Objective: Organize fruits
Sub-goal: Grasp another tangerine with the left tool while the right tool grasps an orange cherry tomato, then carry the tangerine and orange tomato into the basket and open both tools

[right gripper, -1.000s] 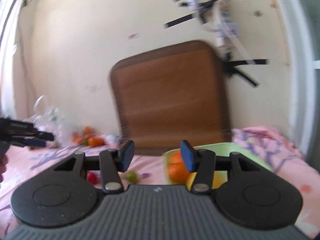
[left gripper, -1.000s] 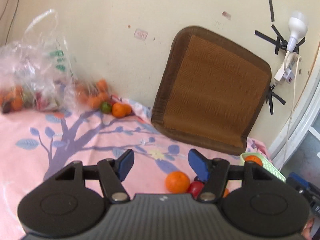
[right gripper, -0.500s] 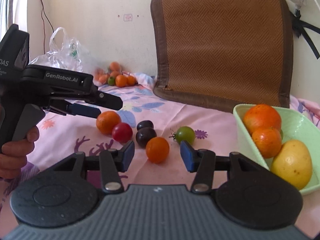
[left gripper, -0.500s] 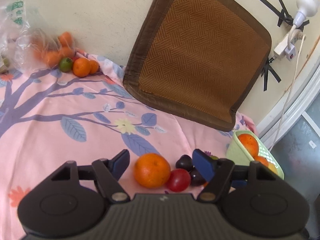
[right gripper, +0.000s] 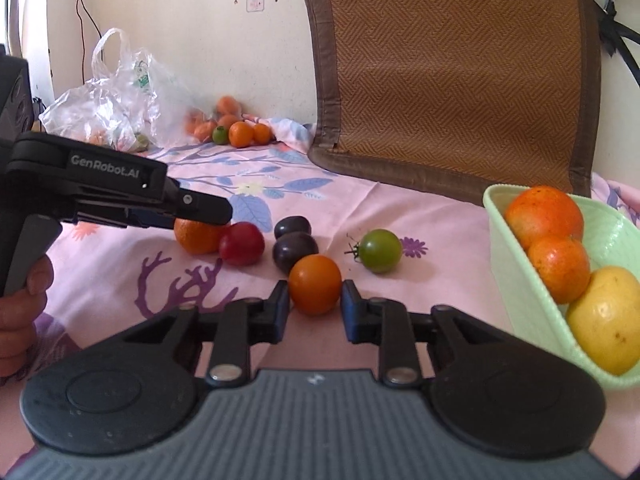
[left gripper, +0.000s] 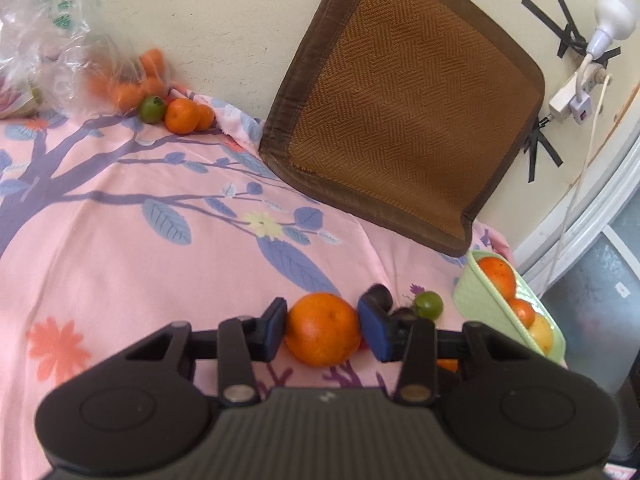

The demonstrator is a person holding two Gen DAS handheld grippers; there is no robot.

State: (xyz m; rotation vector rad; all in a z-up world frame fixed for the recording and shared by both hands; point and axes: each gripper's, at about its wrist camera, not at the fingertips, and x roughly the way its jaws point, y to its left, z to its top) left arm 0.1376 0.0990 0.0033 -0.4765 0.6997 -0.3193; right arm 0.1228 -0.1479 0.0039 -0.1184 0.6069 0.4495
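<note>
My left gripper [left gripper: 322, 330] is shut on a large orange [left gripper: 322, 329] that rests on the pink cloth; the same gripper [right gripper: 200, 216] shows from the side in the right wrist view, over that orange [right gripper: 196, 236]. My right gripper [right gripper: 315, 304] is shut on a small orange tomato [right gripper: 315, 289] on the cloth. Loose beside them lie a red tomato [right gripper: 241, 244], two dark plums [right gripper: 294, 250] and a green tomato [right gripper: 380, 250]. A pale green basket [right gripper: 516, 280] at the right holds two oranges and a yellow fruit.
A brown woven cushion [left gripper: 404, 120] leans on the wall behind. A plastic bag [right gripper: 108, 96] and a pile of small oranges with a green fruit [right gripper: 236, 132] lie at the far left by the wall. A lamp and cables [left gripper: 592, 48] hang at the right.
Both grippers have moved forward and down and closed. The left jaws now clasp the large orange and the right jaws the small orange tomato; both were open half a second ago.
</note>
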